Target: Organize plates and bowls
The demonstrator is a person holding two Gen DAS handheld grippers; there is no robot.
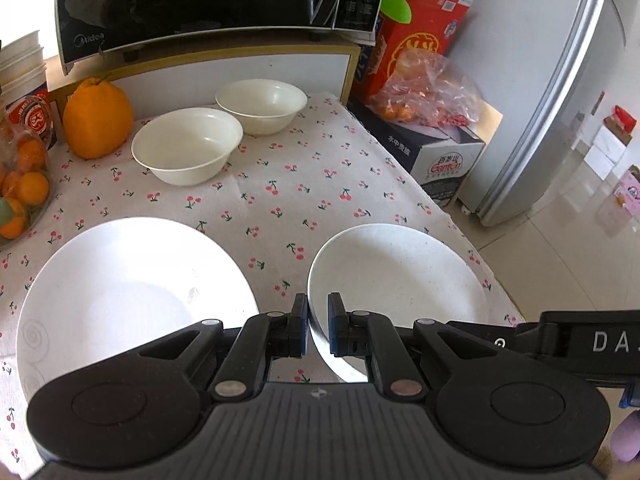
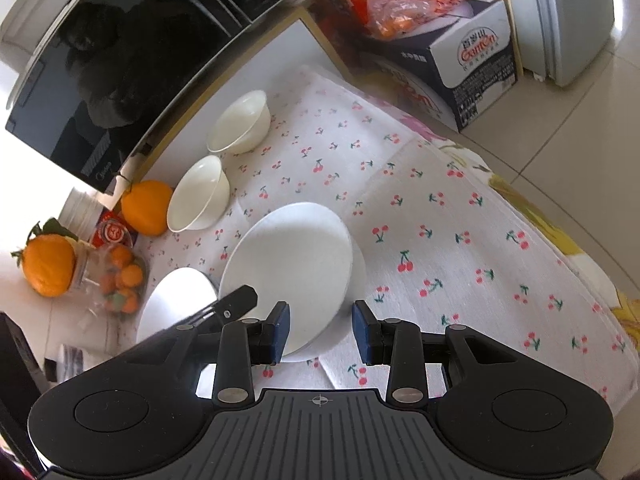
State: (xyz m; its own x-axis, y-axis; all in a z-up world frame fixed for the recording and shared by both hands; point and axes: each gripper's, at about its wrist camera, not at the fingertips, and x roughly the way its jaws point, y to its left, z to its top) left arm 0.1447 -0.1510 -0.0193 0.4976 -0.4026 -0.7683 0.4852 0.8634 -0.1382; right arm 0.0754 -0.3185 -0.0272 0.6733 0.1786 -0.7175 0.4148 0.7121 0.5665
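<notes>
On the cherry-print tablecloth (image 1: pixel 304 168), the smaller plate (image 1: pixel 400 276) is being pinched by its near rim in the closed left gripper (image 1: pixel 318 330), best kept level, while the right gripper (image 2: pixel 320 330) is being held half-open, empty.

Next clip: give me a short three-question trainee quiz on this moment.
1. True or false: the near bowl sits nested inside the far bowl.
2. Which gripper clamps a plate's rim? A) left B) right C) neither
3. How many white plates are in view?
Key: 1 false, they stand side by side. 2 A: the left gripper is shut on the tilted plate; the right gripper is open. 3 two, counting the flat plate.
</notes>
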